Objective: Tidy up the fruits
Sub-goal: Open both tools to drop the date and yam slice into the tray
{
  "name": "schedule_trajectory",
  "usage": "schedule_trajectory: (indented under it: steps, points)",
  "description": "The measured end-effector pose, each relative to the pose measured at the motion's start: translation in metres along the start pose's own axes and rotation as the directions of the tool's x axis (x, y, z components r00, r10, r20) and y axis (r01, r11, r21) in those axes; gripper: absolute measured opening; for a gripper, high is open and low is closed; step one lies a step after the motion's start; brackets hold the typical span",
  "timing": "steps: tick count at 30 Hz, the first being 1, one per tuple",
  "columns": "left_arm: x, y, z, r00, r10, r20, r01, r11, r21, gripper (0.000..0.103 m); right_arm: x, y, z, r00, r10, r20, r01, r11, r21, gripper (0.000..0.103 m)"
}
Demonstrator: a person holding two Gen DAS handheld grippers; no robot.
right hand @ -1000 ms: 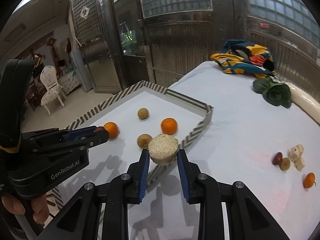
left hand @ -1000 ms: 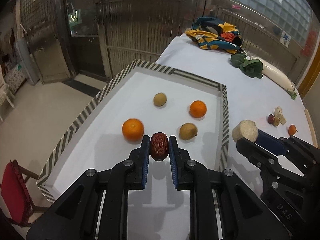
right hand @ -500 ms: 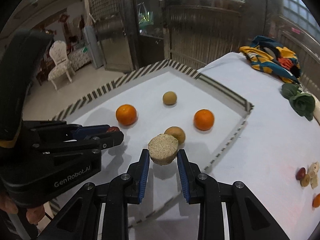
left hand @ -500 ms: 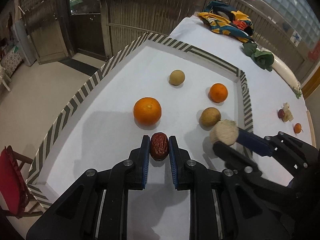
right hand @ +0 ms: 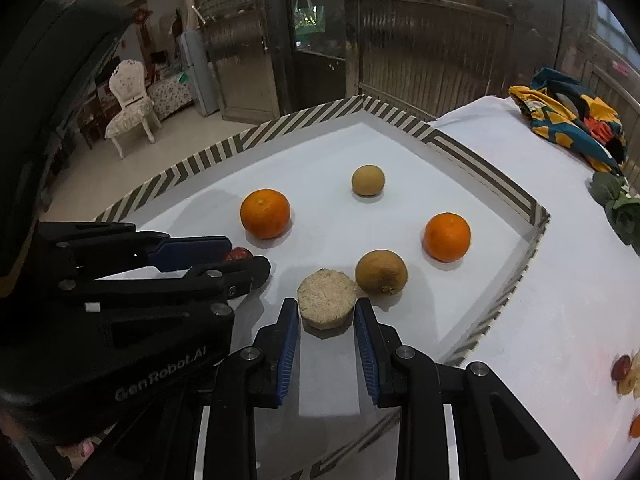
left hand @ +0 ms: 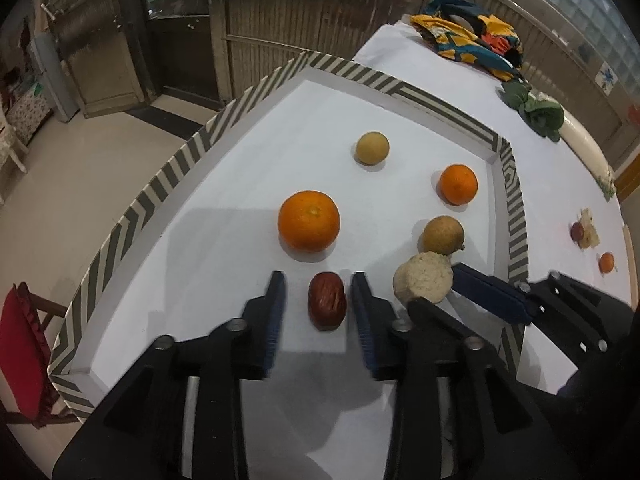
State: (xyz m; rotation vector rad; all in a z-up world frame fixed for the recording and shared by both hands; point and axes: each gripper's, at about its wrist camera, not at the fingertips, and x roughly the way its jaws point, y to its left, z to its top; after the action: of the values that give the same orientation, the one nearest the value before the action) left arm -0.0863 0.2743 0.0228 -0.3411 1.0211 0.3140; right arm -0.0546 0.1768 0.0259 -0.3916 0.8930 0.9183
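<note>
White chair, colourful cloth — perhaps clothing

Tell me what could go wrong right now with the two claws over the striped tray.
1. The left claw has just been opening and the red date lies loose between its pads; pulling back carelessly might roll it.
2. The right claw is shut on the beige round piece, close beside the brown fruit; releasing there could nudge that fruit.
3. The claws sit close together and might bump.
</note>
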Motion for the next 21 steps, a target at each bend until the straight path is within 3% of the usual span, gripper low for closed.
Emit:
schedule_trajectory:
  steps: [2,9,21]
  points:
    - [-0.003,0.002,0.001,1.0,-0.019,0.01,0.019,1.0,-0.014,0.061,-0.007,-0.002,-0.002,1.0,0.002,0.011,-0.002,1.0,0.015,0.03]
    - [-0.022,-0.013,-0.001,0.997,0.0,0.081,-0.002,1.0,0.023,0.061,-0.038,-0.019,-0.01,0.996,-0.006,0.089,-0.002,0.996,0.094,0.031]
    - [-0.042,-0.068,-0.01,0.99,-0.061,0.13,0.047,0.993,0.113,0.061,-0.081,-0.06,-0.04,0.987,-0.075,0.141,0.043,0.976,0.213,0.034]
